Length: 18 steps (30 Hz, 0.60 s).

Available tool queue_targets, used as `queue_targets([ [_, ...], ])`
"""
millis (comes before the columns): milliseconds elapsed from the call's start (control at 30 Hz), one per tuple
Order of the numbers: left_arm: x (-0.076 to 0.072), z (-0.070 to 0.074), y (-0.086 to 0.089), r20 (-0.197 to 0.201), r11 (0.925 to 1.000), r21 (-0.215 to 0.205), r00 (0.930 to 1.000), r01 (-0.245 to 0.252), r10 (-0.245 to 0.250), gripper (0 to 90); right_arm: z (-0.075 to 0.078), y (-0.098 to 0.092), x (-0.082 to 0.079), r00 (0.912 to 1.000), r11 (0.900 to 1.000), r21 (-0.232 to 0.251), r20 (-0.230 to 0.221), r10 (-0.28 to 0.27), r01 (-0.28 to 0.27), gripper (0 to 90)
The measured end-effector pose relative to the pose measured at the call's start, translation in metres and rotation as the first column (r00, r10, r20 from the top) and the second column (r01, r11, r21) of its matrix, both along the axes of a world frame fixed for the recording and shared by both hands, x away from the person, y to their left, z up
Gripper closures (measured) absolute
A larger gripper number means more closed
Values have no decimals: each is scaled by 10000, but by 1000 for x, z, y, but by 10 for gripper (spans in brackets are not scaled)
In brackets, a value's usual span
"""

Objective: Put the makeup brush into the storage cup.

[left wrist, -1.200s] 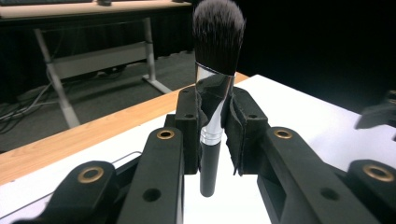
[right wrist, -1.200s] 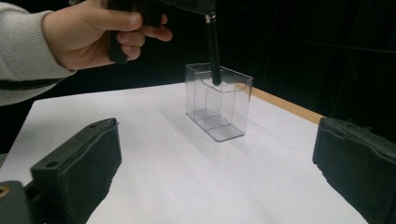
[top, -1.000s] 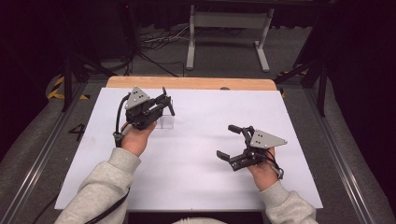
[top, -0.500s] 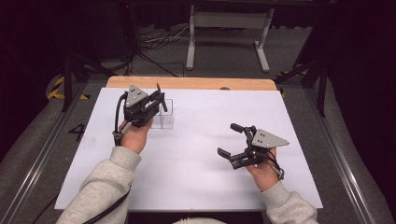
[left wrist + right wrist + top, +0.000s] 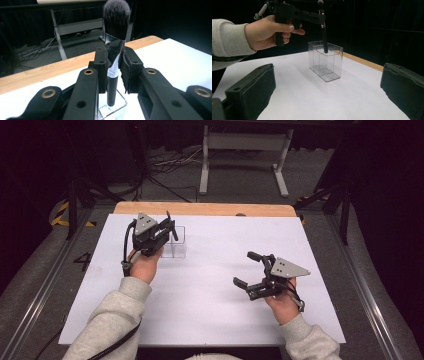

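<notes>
My left gripper (image 5: 169, 227) has its fingers (image 5: 101, 67) clamped on a makeup brush (image 5: 115, 50), pinching it at the silver ferrule and the top of the black handle. The brush stands upright, dark bristles on top, and its handle end hangs just inside the open mouth of a clear plastic holder (image 5: 326, 61) — in the right gripper view the tip sits at about rim height, not down on the bottom. In the left gripper view I see the handle pointing into the holder's corner directly below my fingers.

The holder is a small see-through box with an inner divider, standing upright on the white surface (image 5: 210, 310), toward the far left part of it and well short of the wooden edge (image 5: 200, 209) behind. In the high view it sits just beside my left hand (image 5: 145, 265), half hidden by the gripper.

My right gripper (image 5: 246, 269) rests low over the white surface on the right side, well apart from the holder, pointing across toward it. Its fingers (image 5: 252, 92) are spread wide with nothing between them — the holder and the brush show far off through the gap.
</notes>
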<state>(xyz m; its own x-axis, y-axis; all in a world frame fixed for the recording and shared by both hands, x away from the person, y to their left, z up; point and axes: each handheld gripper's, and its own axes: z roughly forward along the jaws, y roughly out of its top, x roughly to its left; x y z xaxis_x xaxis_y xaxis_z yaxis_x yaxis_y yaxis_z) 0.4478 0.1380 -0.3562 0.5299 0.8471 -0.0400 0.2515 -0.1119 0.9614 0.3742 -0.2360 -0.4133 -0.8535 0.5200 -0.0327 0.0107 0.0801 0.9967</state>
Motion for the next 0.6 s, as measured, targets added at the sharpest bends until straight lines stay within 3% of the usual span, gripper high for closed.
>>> queue_targets([
  [600,7,-17,3,-379,9999,124,9992,-106,110,760,-1,0,1,10000,10000,0,-49,-74,74,5],
])
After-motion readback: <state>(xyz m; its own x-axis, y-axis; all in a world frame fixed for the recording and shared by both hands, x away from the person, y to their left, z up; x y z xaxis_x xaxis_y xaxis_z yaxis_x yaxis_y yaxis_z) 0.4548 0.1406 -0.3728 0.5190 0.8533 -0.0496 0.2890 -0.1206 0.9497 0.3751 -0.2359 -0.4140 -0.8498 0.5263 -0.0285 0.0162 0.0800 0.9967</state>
